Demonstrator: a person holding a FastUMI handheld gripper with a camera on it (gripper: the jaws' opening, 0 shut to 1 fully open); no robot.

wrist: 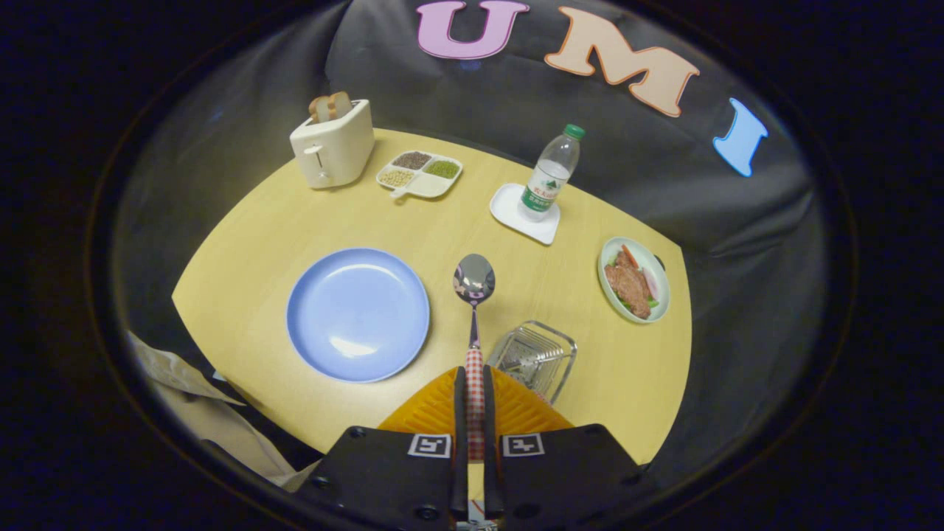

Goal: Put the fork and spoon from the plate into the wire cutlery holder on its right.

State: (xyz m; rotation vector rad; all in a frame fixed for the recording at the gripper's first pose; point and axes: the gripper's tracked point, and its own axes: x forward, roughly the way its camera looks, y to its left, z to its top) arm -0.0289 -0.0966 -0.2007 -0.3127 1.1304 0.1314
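Spreading widest is the tabletop, carrying the blue plate, now bare, with the wire cutlery holder sitting just right of it. Pinching the spoon by its checked handle, the hand-held gripper is holding it between both.

Gripper: fingers clamped on the spoon handle, bowl reaching ahead.
Holder: just right of the fingers, open top unobstructed.
Plate: left, low and bare.
Beyond: bottle, toaster, well apart.
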